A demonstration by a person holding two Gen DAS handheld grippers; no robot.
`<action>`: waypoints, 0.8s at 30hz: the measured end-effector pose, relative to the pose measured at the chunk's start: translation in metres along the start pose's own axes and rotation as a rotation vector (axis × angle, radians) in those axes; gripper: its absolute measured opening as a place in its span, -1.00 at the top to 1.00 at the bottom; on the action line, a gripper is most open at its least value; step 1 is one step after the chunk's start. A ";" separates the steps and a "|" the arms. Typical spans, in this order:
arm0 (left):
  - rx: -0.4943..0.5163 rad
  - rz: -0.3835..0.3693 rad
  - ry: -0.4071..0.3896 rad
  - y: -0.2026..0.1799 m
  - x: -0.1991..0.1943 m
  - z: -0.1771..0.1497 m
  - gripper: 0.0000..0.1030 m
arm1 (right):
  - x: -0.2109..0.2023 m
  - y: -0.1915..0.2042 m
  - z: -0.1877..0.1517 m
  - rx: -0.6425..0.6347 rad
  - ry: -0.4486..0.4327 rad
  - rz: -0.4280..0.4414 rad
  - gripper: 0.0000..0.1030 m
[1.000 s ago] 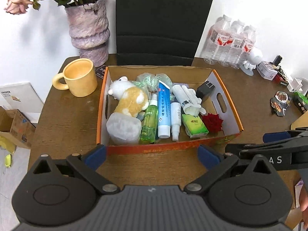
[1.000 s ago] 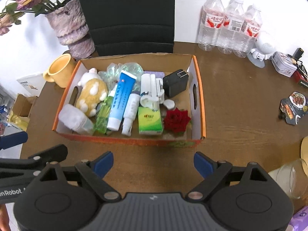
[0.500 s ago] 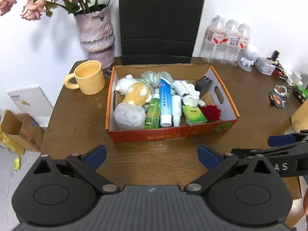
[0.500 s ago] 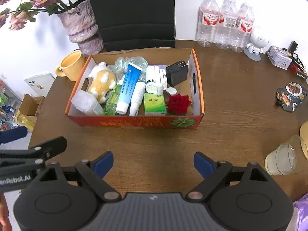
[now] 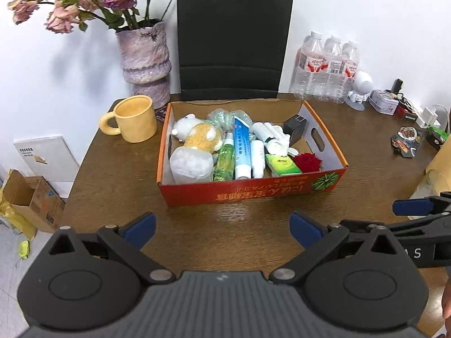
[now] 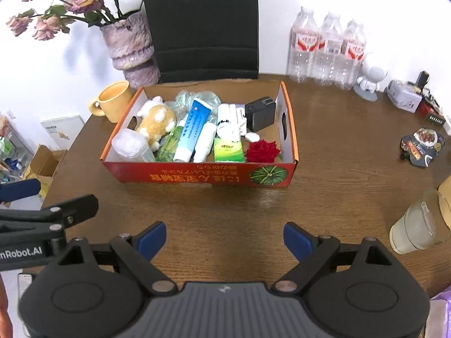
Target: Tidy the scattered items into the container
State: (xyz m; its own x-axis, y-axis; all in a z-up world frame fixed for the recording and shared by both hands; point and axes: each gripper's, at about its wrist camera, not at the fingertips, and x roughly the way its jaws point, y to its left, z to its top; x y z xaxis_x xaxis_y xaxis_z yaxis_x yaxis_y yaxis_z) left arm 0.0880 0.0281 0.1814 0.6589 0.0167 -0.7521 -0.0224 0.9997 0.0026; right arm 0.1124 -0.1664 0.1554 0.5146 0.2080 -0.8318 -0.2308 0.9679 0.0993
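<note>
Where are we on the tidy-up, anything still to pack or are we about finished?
Looks nearly finished. The cardboard box already holds the plush toy, blue tube, green tissue pack, red rose and black charger. Nothing in hand: left gripper and right gripper are both open and empty, short of the box. Whether the yellow mug should go in is unclear.

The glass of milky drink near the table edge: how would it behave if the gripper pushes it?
The glass looks smooth and clear, so probably slippery and breakable. It seems partly full of pale liquid, so a push may slosh it. It stands near the table edge, so it might fall.
</note>
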 end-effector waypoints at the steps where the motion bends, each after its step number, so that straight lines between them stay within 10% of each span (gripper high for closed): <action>1: 0.002 0.010 -0.017 -0.001 0.000 -0.007 -1.00 | 0.001 0.000 -0.006 0.000 -0.016 -0.001 -0.75; 15: -0.029 -0.071 -0.236 0.001 0.046 -0.124 -1.00 | 0.052 -0.005 -0.106 -0.062 -0.264 -0.010 -0.75; 24: 0.008 0.018 -0.207 0.007 0.081 -0.163 -1.00 | 0.094 -0.005 -0.139 -0.043 -0.251 0.022 -0.82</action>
State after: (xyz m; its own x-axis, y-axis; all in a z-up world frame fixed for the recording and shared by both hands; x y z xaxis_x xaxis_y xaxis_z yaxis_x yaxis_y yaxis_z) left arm 0.0184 0.0341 0.0133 0.7986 0.0363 -0.6007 -0.0297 0.9993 0.0209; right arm 0.0466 -0.1711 0.0010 0.6969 0.2629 -0.6672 -0.2768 0.9569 0.0880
